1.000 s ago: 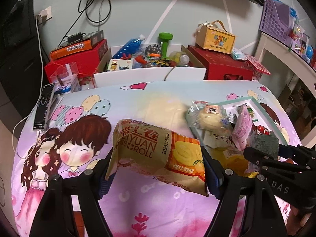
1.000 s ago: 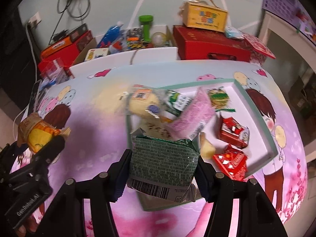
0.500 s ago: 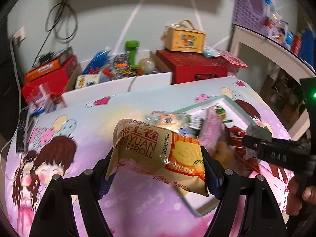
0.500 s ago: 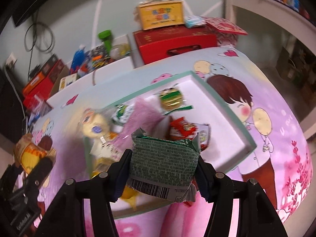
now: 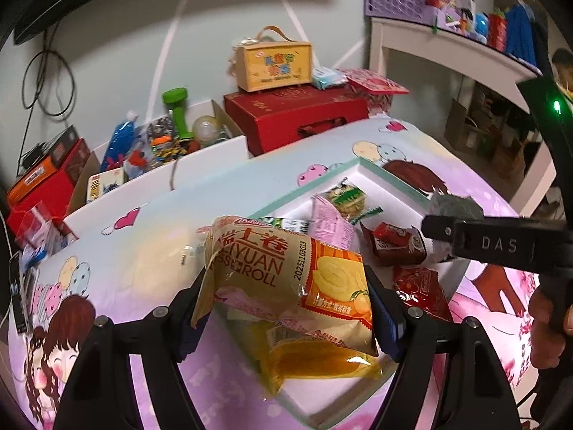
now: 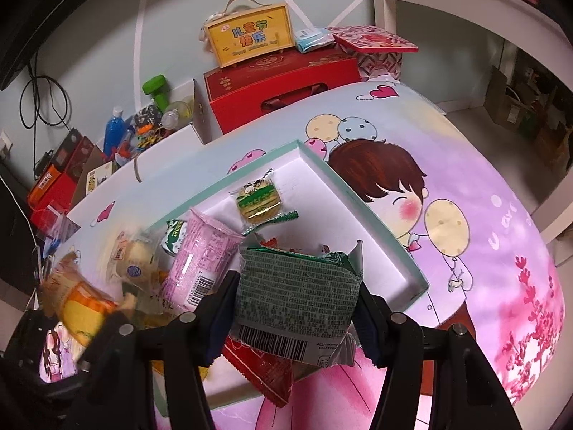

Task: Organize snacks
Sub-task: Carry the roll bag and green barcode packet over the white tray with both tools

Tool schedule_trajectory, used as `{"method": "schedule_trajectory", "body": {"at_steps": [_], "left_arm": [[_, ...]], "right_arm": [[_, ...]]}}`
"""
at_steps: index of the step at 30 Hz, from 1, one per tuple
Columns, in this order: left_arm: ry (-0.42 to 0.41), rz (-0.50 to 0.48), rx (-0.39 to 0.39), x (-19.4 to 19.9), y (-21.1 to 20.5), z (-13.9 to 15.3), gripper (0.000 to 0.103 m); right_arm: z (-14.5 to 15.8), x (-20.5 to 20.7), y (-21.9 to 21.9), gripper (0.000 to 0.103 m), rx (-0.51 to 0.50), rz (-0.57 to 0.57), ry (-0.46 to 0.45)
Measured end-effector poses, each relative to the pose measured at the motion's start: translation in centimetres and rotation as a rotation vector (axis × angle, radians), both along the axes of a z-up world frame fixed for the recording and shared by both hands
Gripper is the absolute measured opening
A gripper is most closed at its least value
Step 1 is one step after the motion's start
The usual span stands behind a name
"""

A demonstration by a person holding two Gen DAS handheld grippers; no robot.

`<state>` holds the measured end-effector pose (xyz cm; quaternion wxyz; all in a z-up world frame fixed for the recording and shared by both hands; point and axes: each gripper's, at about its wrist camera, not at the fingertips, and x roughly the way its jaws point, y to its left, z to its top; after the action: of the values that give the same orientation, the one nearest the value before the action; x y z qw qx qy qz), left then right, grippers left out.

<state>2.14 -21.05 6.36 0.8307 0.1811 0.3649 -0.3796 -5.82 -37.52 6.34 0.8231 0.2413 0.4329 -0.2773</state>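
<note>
Both grippers swung right, now over the tray point(image 6: 361, 211). Left gripper point(image 5: 286, 308) clamps roll pack point(image 5: 286, 279) crosswise; right gripper point(image 6: 299, 304) clamps green packet point(image 6: 297, 294), nearer the tray's bare floor.

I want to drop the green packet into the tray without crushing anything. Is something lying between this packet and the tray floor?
Yes. The right gripper holds the green packet over the tray, and red packets lie right beneath it. The bare floor is further right.

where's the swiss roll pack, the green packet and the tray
swiss roll pack point(image 5: 286, 279), left wrist view, printed front
green packet point(image 6: 299, 295), right wrist view, middle of its face
tray point(image 6: 361, 208), right wrist view, right rim
</note>
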Motion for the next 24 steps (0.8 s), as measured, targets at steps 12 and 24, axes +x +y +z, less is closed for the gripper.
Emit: {"method": "schedule_trajectory", "body": {"at_steps": [12,24], "left_arm": [[0.009,-0.022,0.033,0.2,-1.8,-1.3,0.078],[0.020,-0.017,0.011,0.8,-2.3,-1.4,0.079]], "right_arm": [[-0.7,0.8,-0.6,0.062,0.006,0.006,0.012],[-1.3,1.9,0.0,0.063,0.003,0.045,0.021]]}}
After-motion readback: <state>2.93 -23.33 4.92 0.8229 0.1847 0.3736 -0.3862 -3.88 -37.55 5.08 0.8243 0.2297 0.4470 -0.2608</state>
